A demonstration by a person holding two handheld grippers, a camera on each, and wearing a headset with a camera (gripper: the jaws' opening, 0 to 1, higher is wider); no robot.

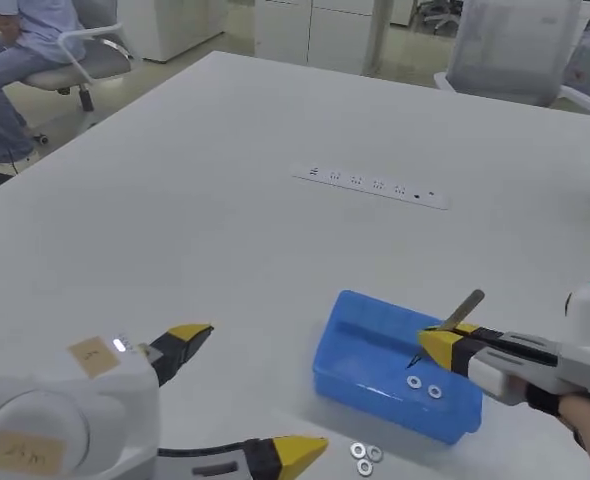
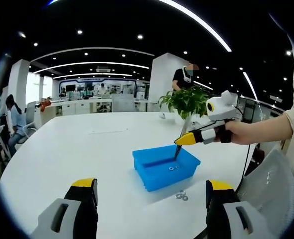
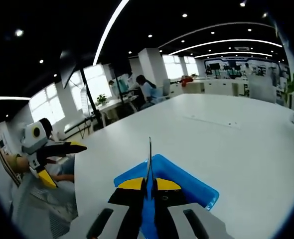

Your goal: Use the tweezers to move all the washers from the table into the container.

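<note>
A blue container stands on the white table near me, with two washers inside. Three more washers lie on the table just in front of it. My right gripper is shut on thin metal tweezers, whose tips point down into the container above those two washers. In the right gripper view the tweezers stick out between the shut jaws over the container. My left gripper hangs open to the container's left, holding nothing. From the left gripper view the container and the table washers lie ahead.
A flush socket strip is set into the table beyond the container. A seated person and office chairs are past the far edges. A potted plant stands on the table's far side.
</note>
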